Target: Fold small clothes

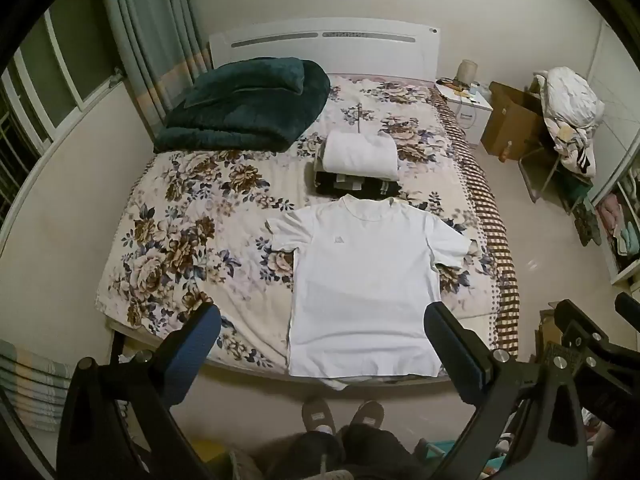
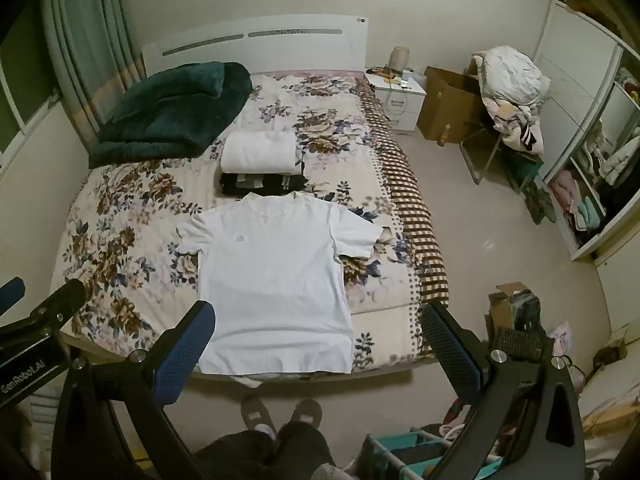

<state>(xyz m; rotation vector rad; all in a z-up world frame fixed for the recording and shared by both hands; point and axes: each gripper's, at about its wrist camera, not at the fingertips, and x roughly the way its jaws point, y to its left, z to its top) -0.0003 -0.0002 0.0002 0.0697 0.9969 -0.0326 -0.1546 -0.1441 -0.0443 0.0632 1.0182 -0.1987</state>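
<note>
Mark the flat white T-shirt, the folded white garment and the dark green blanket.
white T-shirt [image 1: 360, 292]: left wrist view, chest.
folded white garment [image 1: 360, 154]: left wrist view, top face.
dark green blanket [image 2: 172, 108]: right wrist view, middle.

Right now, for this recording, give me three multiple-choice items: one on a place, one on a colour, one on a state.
1. Where does the folded pile lie?
A. Just beyond the collar of the white T-shirt
B. On the nightstand
C. On the floor

2. What colour is the bundled blanket near the headboard?
A. Red
B. Dark green
C. Yellow

3. How does the T-shirt lie?
A. Folded in half
B. Rolled up
C. Spread flat, both sleeves out

Answers:
1 A: the pile sits on the bed right past the neckline.
2 B: it shows deep green in both views.
3 C: body and sleeves lie open, while the left tool and right tool hang open above, touching nothing.
</note>
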